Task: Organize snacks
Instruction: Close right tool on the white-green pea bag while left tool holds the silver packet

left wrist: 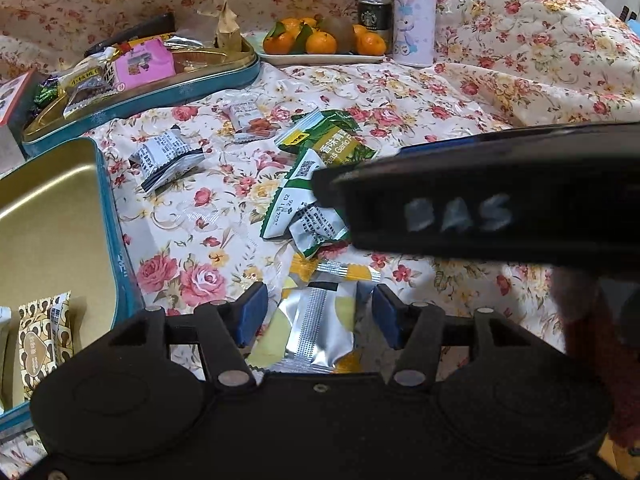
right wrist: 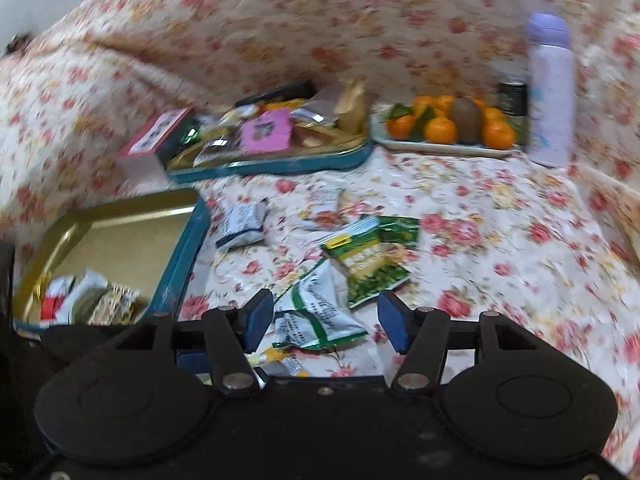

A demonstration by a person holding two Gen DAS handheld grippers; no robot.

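Observation:
My left gripper point(left wrist: 318, 318) is open, its blue pads on either side of a silver and yellow snack packet point(left wrist: 320, 326) lying on the floral cloth. My right gripper point(right wrist: 326, 320) is open over a white and green packet point(right wrist: 316, 316); its black body point(left wrist: 480, 208) crosses the left wrist view above that packet point(left wrist: 304, 204). A green pea packet point(left wrist: 332, 140) point(right wrist: 368, 264), a black and white packet point(left wrist: 168, 156) point(right wrist: 242, 224) and a small pink one point(left wrist: 250, 118) lie loose. The teal tin point(left wrist: 108, 216) point(right wrist: 196, 248) at left holds a few packets point(left wrist: 44, 344).
A second teal tin point(left wrist: 168, 92) point(right wrist: 280, 164) full of snacks stands behind. A plate of oranges and a kiwi point(left wrist: 320, 40) point(right wrist: 448, 128), a dark can point(left wrist: 374, 16) and a lilac bottle point(left wrist: 414, 12) point(right wrist: 550, 92) stand at the back. The floral cloth rises all around.

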